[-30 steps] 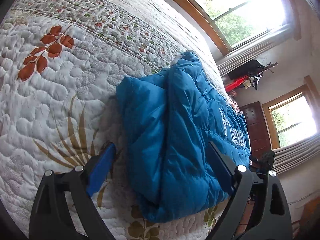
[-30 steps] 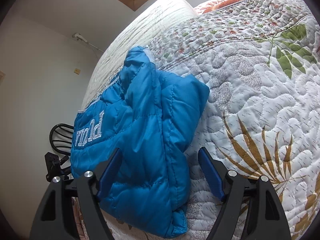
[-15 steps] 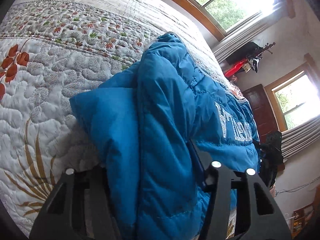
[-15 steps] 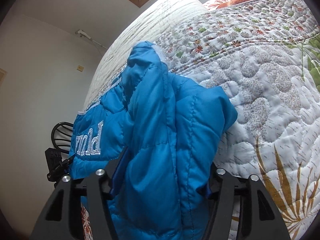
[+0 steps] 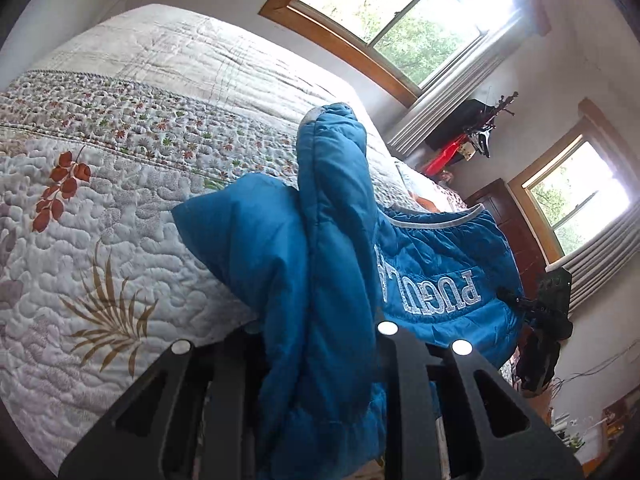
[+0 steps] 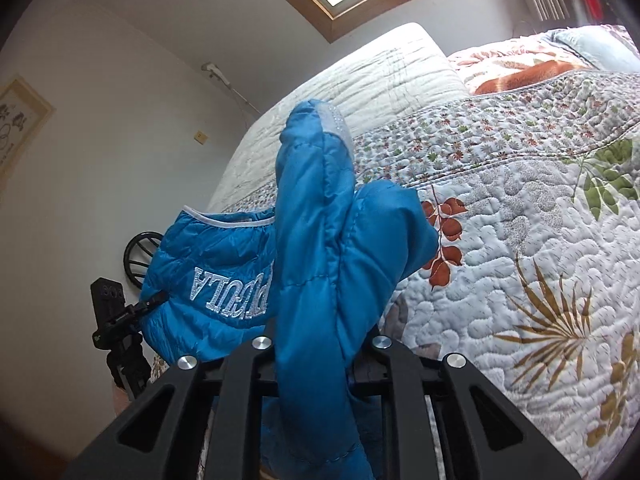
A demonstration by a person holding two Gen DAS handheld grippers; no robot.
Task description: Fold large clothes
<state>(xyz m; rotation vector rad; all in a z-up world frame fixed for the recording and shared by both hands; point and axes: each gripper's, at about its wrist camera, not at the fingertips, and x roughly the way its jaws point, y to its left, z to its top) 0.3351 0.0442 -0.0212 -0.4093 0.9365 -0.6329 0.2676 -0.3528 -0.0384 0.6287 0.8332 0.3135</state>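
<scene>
Both claws are clamped on the blue puffer jacket: the left claw [image 5: 320,364] and the right claw [image 6: 320,350] each pinch a thick bunch of it. From either claw the jacket [image 5: 332,248] runs straight ahead, its long axis pointing away over the quilted bed [image 5: 120,184]. Neither looks nearer. The fingertips are buried in fabric, and the jacket's near hem is cut off.

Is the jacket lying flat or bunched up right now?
Bunched up. The jacket is gathered into a raised ridge, clamped in the left hand-held gripper and the right hand-held gripper.
</scene>
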